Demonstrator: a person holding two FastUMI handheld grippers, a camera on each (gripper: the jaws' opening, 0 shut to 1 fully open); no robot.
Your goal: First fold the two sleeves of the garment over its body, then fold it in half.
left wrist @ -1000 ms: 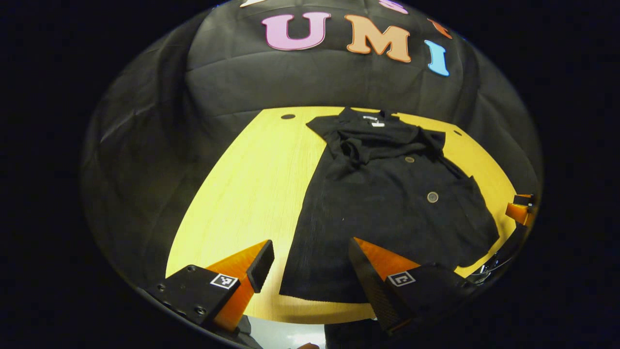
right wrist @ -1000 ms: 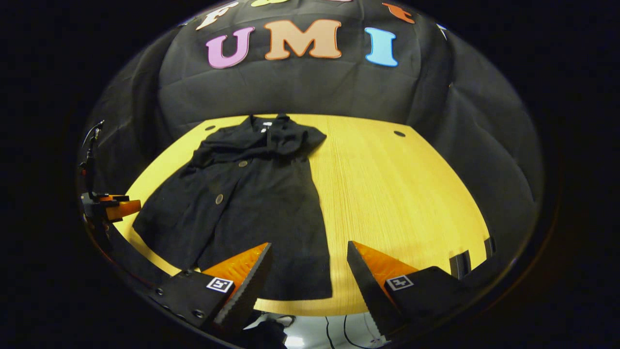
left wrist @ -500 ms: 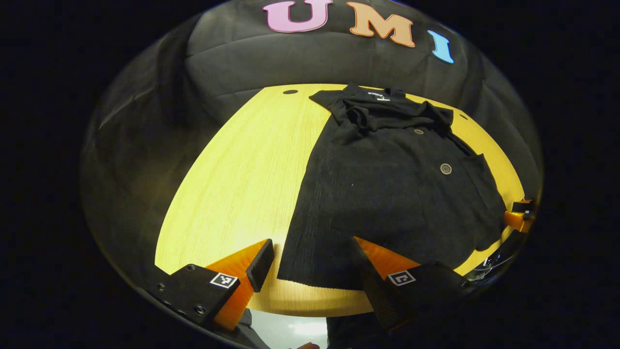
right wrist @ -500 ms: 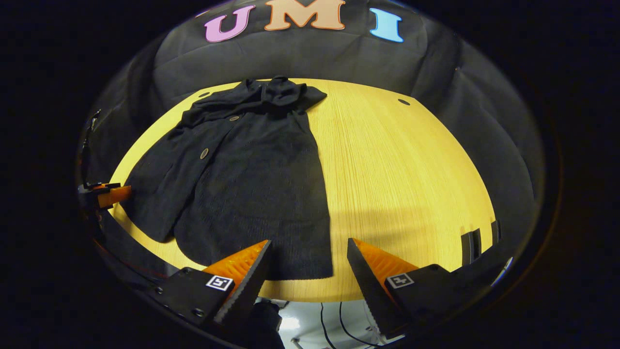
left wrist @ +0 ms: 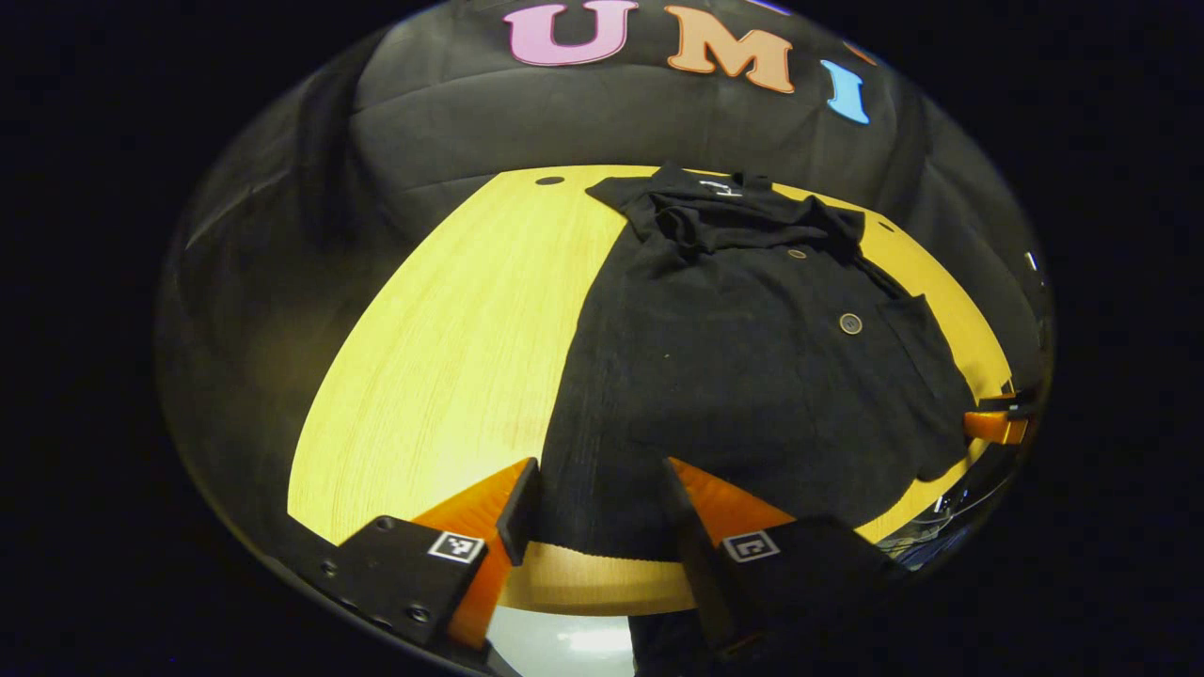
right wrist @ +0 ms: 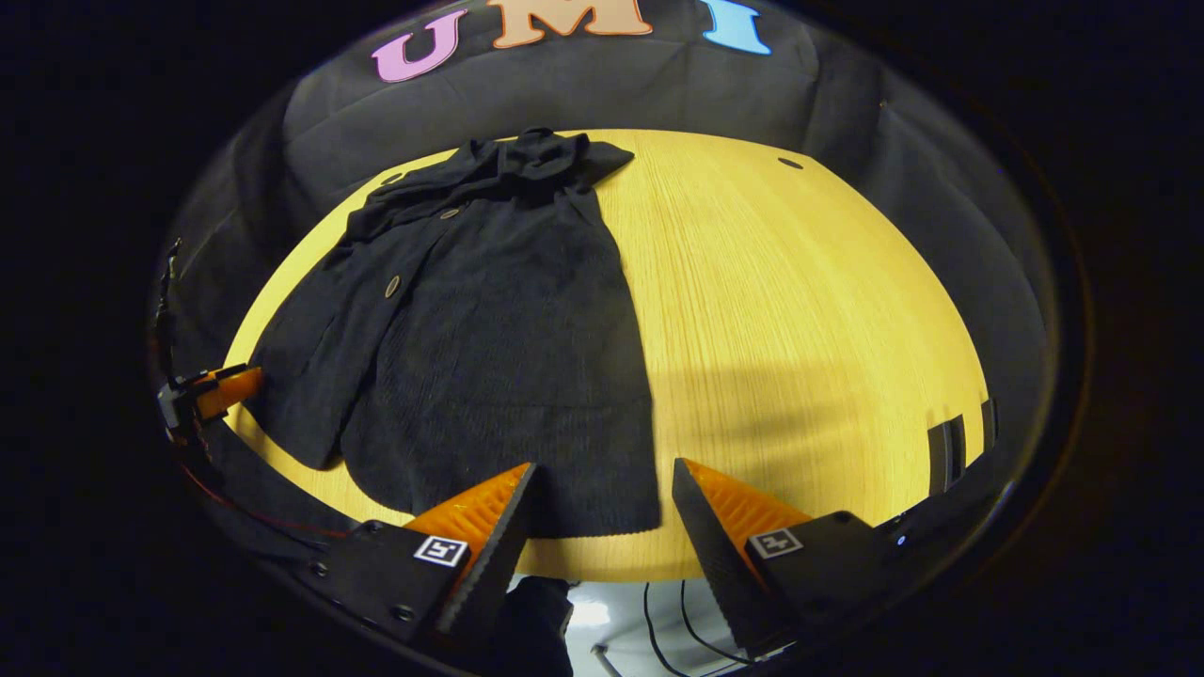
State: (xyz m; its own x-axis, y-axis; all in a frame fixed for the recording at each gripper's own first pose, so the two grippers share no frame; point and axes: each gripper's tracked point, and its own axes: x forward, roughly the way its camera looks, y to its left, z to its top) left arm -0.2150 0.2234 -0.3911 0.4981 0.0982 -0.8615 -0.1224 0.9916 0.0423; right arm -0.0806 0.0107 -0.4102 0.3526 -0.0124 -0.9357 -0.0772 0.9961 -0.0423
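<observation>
In the left gripper view, the left gripper point(left wrist: 595, 503) hangs low over the near edge of the yellow wooden counter point(left wrist: 451, 357), its jaws apart with a moderate gap. Between them lies the near left corner of the black garment's point(left wrist: 743, 376) hem; the fingers stand on either side of that corner, but whether either one touches the cloth cannot be told. The garment lies flat on the counter, collar toward the booth's far wall, hem toward the near edge, with both sleeves folded in across the chest, where they form a bunched ridge just below the collar. Two round buttons point(left wrist: 849, 323) show down its front. At the far right rim of this view, the tip of the right gripper point(left wrist: 997, 423) peeks in just beside the garment's right hem corner, too cut off to read.

In the right gripper view, the left gripper point(right wrist: 212, 395) shows small at the left rim beside the garment point(right wrist: 499, 348). The right gripper point(right wrist: 602, 512) has its jaws wide apart and holds nothing; its left finger overlaps the hem in the picture, while its right finger is over bare counter point(right wrist: 800, 329). Contact with the cloth is not clear. Below the counter's near edge, some cables point(right wrist: 658, 616) are dimly visible.
</observation>
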